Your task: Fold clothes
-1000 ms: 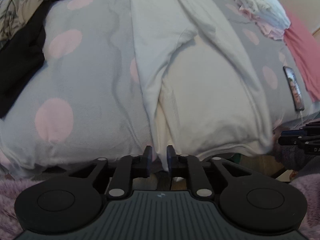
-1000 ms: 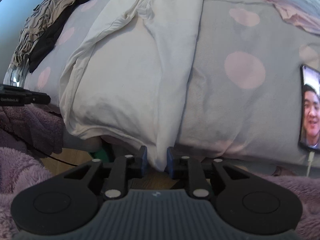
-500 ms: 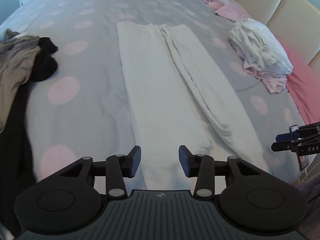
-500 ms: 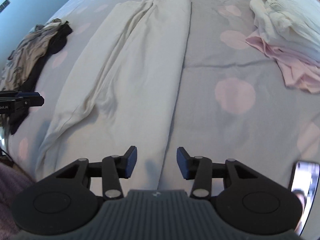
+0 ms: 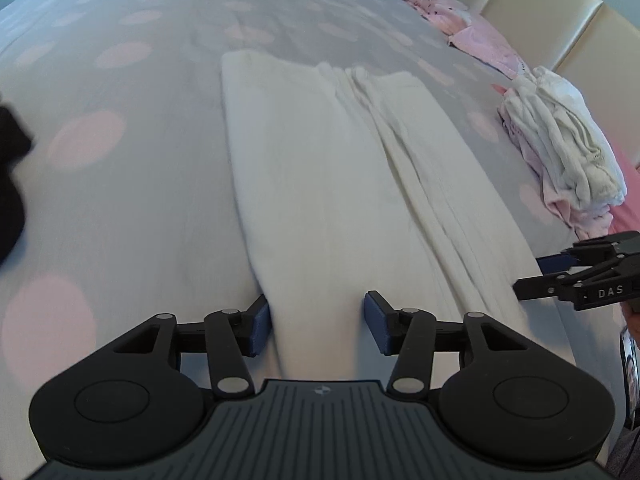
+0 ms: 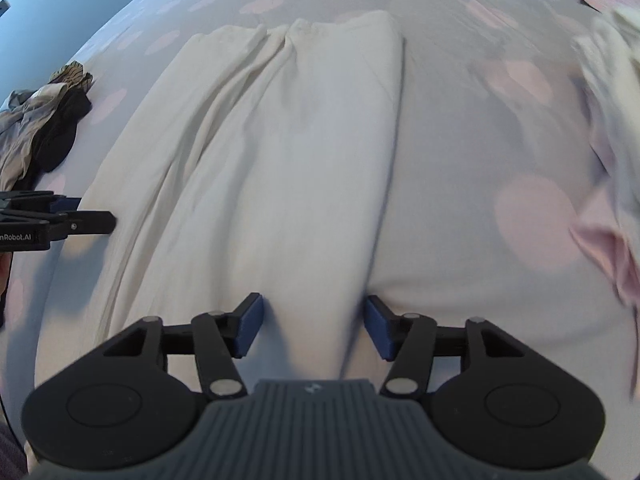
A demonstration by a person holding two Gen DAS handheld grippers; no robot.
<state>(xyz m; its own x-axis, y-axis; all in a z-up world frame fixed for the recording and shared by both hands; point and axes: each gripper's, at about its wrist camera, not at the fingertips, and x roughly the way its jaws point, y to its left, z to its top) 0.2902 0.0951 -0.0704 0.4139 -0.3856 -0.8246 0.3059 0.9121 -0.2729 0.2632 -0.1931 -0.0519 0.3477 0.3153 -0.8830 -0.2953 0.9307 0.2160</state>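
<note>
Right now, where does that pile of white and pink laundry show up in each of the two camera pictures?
Left wrist view: the white and pink laundry pile lies at the right edge, beside the cream trousers.
Right wrist view: the same pile is blurred along the right edge, partly cut off.
Shared landmark: the cream trousers, laid lengthwise down the spotted bedspread in both.

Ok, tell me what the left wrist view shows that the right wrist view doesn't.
Only the left wrist view: the cream headboard, and the right gripper at its right edge.

Only the right wrist view: the grey-and-black clothes heap, and the left gripper at its left edge.

Both: the cream trousers lying flat on the dotted bedspread, open jaws over their near end, and the white-and-pink clothes pile.
</note>
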